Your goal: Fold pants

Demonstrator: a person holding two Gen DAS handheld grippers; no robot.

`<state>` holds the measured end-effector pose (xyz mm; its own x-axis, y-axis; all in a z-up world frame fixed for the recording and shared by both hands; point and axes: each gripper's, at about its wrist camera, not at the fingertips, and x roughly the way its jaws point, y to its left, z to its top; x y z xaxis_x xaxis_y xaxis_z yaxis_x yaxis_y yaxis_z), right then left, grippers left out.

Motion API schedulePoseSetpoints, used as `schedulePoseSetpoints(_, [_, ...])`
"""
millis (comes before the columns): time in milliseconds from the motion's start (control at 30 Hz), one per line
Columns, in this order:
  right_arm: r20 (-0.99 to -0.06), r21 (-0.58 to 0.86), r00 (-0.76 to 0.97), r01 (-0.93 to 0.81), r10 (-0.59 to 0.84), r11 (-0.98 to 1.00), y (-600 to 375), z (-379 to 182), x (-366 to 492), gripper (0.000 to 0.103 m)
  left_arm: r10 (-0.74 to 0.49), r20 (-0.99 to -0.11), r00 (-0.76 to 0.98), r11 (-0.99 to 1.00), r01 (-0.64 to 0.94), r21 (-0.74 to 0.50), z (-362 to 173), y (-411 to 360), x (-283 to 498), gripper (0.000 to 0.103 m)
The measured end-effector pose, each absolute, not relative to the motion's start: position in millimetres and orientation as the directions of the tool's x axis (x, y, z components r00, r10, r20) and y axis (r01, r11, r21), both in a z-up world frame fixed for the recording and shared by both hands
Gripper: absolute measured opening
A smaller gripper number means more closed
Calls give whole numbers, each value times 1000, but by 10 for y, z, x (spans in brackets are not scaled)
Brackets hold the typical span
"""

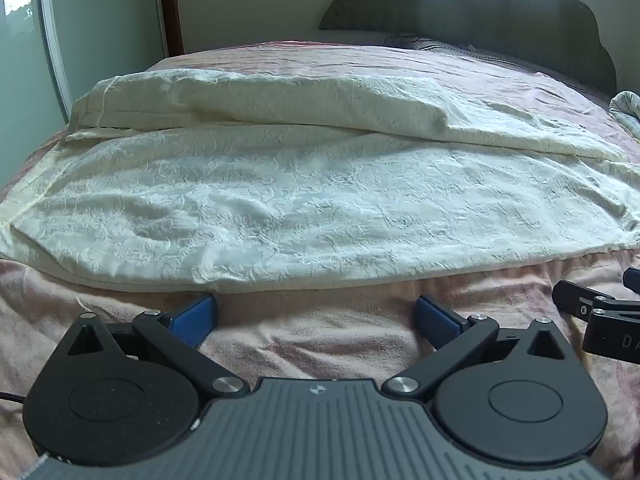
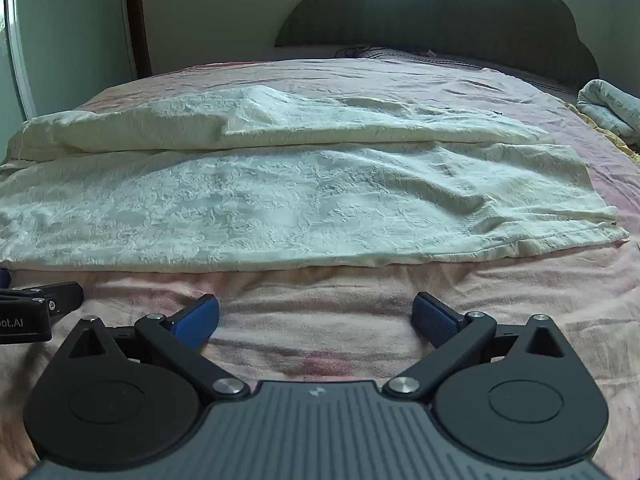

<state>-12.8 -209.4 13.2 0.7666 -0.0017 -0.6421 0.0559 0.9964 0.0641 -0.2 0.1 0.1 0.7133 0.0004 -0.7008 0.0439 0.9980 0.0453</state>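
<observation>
Cream textured pants lie spread sideways across a pink bed, one leg nearer me and one behind it, waist end at the left. The pants also show in the right wrist view. My left gripper is open and empty, low over the pink sheet just short of the pants' near edge; its left blue fingertip almost touches that edge. My right gripper is open and empty, a little short of the near edge. Each gripper shows at the side of the other's view.
A dark scalloped headboard stands at the far end of the bed. A rolled patterned cloth lies at the far right. A pale wardrobe door stands at the left. Pink sheet lies between grippers and pants.
</observation>
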Motion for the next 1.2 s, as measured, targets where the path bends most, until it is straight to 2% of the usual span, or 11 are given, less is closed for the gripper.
schedulePoseSetpoints(1200, [-637,65,771,56,-2,996,-2095,128,-148,103,0,-671,742,999,36,41,27,8,-34,102])
